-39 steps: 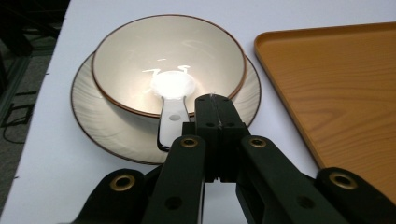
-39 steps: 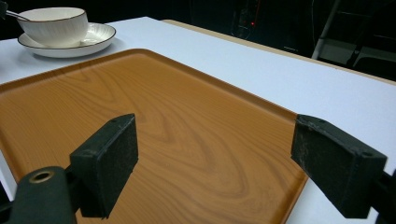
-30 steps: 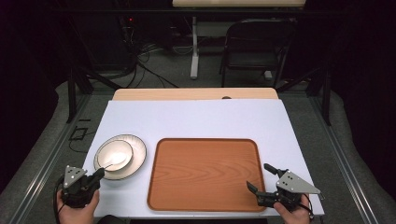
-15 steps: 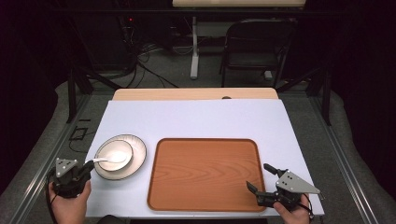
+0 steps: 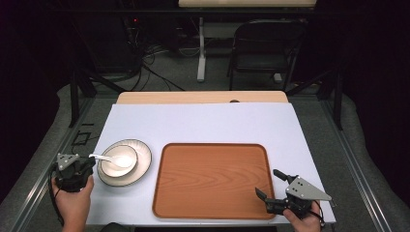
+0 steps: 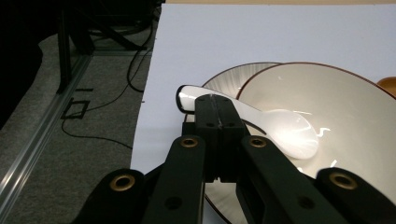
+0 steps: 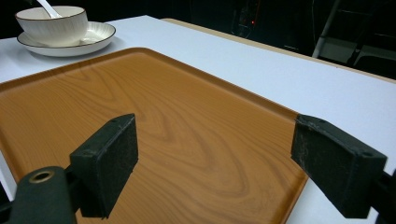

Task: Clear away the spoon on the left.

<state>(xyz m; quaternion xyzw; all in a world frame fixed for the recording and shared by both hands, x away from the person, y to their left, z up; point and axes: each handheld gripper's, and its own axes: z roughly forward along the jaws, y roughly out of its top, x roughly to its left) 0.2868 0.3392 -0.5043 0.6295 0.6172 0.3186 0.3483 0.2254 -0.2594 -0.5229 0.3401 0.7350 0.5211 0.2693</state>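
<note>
Left gripper (image 6: 217,112) has moved outward, now clamped on spoon (image 6: 261,128) handle in bowl (image 6: 345,107) — we judge lift-out next; right gripper (image 7: 229,168) jaws apart.

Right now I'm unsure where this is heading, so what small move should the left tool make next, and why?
Probably lift the spoon slightly, up from the bowl. The left tool has its jaws shut on the spoon's handle while the scoop rests inside the bowl, which sits on a plate. The wooden tray alongside is bare, and the right tool is open at the tray's corner.

Left gripper (image 5: 83,166) fingers seemingly closed; right gripper (image 5: 269,183) fingers apart.
</note>
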